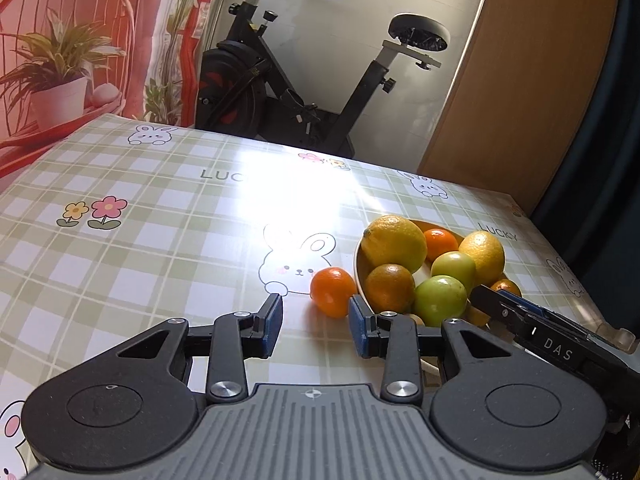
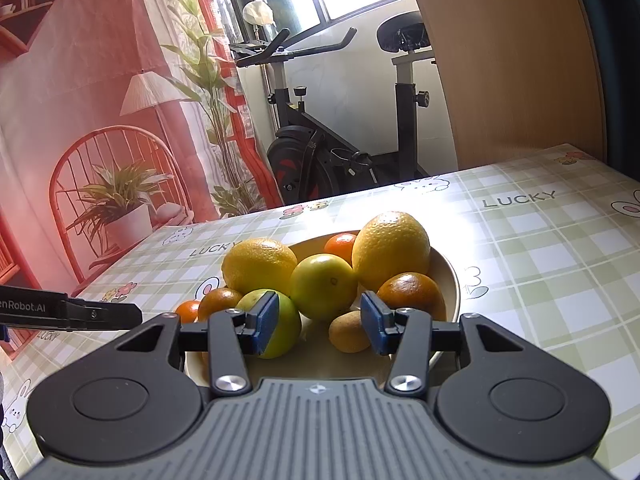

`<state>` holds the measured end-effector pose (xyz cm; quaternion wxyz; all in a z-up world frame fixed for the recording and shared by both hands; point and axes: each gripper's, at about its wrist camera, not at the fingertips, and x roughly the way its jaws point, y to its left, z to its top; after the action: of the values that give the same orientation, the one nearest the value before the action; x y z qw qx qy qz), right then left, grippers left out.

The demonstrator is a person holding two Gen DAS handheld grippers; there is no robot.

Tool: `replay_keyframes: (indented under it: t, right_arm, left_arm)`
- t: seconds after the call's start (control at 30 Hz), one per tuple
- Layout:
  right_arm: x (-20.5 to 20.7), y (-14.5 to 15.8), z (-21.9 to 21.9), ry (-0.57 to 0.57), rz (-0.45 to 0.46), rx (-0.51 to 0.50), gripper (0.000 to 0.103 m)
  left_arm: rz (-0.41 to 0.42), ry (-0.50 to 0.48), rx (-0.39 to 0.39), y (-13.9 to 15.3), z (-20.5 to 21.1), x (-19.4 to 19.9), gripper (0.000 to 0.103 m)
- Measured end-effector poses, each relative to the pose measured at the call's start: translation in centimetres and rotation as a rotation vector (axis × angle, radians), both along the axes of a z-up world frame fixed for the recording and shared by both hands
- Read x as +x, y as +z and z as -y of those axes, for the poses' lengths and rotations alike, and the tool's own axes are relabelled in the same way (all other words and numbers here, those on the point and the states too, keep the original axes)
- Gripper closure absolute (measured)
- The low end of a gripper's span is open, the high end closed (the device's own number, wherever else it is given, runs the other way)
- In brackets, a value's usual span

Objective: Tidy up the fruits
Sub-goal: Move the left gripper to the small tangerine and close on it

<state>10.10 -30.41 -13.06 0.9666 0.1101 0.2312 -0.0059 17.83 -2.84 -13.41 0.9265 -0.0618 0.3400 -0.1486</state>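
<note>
A cream bowl [image 2: 450, 276] holds several fruits: two yellow lemons [image 2: 390, 248], green fruits [image 2: 322, 286], oranges [image 2: 412, 292] and a small brown kiwi [image 2: 348, 334]. In the left wrist view the bowl [image 1: 359, 264] sits at the right, with a loose orange tangerine [image 1: 332, 291] on the table just left of it. My left gripper [image 1: 316, 322] is open and empty, just short of the tangerine. My right gripper [image 2: 318, 320] is open and empty over the bowl's near side, jaws either side of the kiwi and a green fruit. It shows in the left wrist view [image 1: 504, 308].
The table [image 1: 160, 216] has a green plaid cloth with bunny prints. An exercise bike [image 1: 288, 80] stands behind the table's far edge. A wooden panel [image 2: 512, 64] is at the back right. The left gripper's finger [image 2: 92, 312] shows left of the bowl.
</note>
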Motion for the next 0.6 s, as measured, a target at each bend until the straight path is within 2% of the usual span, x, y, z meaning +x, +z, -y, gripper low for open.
replay_keyframes:
  t: [0.43, 0.6]
  right_arm:
    - [-0.1, 0.0, 0.0, 0.000, 0.003, -0.001, 0.054]
    - [-0.6, 0.2, -0.1, -0.005, 0.023, -0.004, 0.054]
  left_arm:
    - [0.004, -0.002, -0.013, 0.2, -0.2, -0.5, 0.065]
    - [0.038, -0.013, -0.021, 2.4, -1.2, 0.2, 0.065]
